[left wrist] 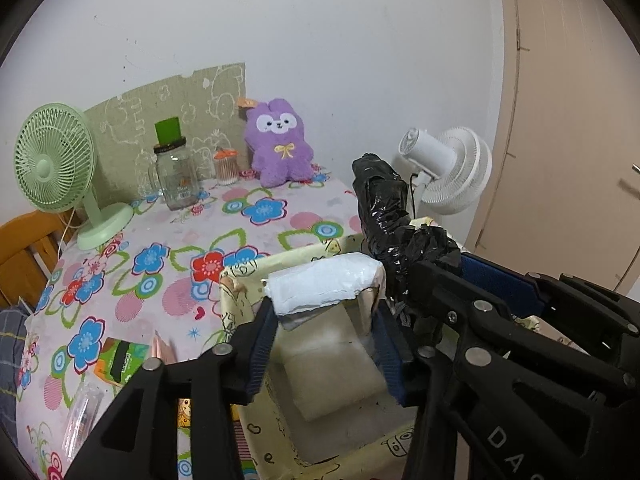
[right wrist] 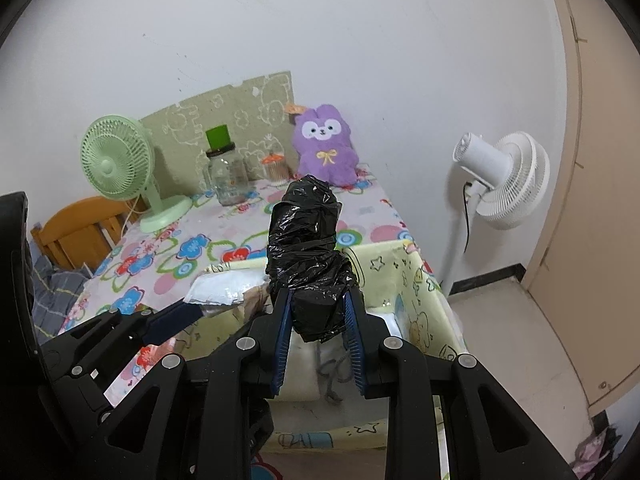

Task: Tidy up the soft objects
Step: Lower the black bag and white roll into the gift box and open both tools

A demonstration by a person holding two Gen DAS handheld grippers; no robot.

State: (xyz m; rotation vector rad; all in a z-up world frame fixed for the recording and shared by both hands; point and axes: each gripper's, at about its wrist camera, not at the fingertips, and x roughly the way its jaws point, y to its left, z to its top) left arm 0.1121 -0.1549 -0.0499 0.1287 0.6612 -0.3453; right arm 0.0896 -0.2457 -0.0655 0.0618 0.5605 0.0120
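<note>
We hold two soft things over the pale yellow fabric storage box printed with little cartoon figures (left wrist: 240, 280), which stands at the near right edge of the table under its flowered plastic cloth (left wrist: 160, 240). The left gripper (left wrist: 326, 312) has its blue ribbed pads around a white crinkly plastic-wrapped pack (left wrist: 324, 284); the left pad touches the pack's end, but whether the right pad presses on it we cannot tell. The right gripper (right wrist: 318, 320) is clamped on the lower end of a black, glossy, crumpled plastic bag roll (right wrist: 306, 236), which stands up tall and slightly bent above the pads. To do this step well, we judge that both bundles should go low into the box before the jaws part fully, the white pack laid flat beside the cream folded cloth (left wrist: 332, 376) already on the bottom, and the black roll tipped over to lie along the right wall, not dropped upright. The box walls look limp, so we should keep the fingers off the rim. The black film is slippery and springy and may unroll; the white pack is wrinkled and yielding. On the far side of the table a purple plush bear with a yellow bow (left wrist: 280, 140) leans on the wall, not yet put away.
</note>
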